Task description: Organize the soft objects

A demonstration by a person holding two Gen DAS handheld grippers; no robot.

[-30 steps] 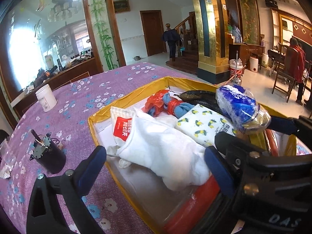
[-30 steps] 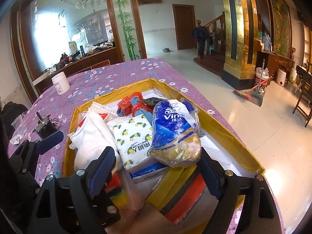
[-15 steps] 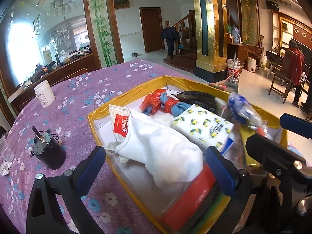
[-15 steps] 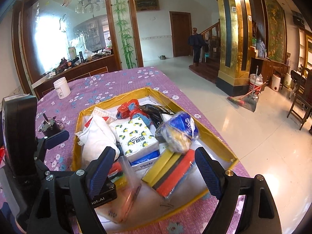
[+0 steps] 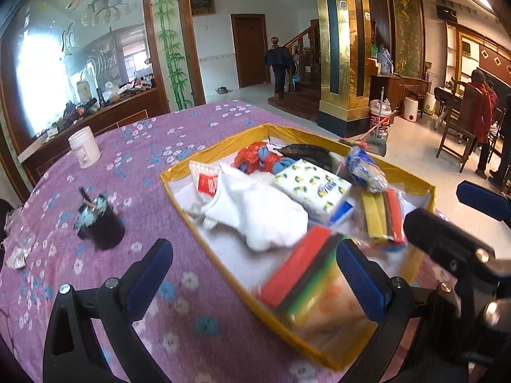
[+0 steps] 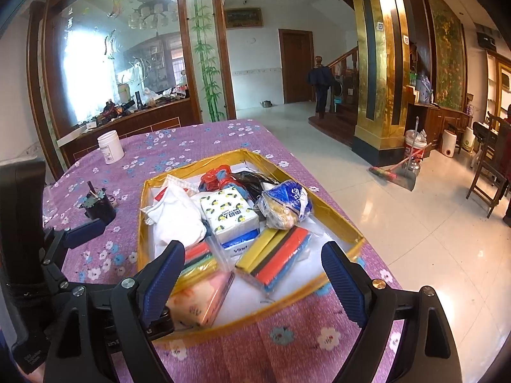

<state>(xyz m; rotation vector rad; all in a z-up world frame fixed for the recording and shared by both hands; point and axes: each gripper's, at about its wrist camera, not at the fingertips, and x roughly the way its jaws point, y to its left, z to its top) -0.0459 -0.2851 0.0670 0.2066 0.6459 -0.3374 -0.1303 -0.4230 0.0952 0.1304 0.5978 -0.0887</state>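
A yellow-rimmed tray on the purple flowered cloth holds the soft things. In it lie a white cloth, a lemon-print tissue pack, a blue-and-gold bag, striped sponge packs and a pink pack. My left gripper hangs open over the tray's near left corner, holding nothing. My right gripper hovers above the tray's near edge; its jaws are opening with nothing gripped between them.
A white jar and a black cup stand on the table left of the tray. The table's right edge drops to a tiled floor with a broom and wooden chairs. People are far behind.
The right gripper let go of the blue-and-gold bag, which now lies in the tray. Both grippers drew back and upward, so the tray looks smaller and farther.
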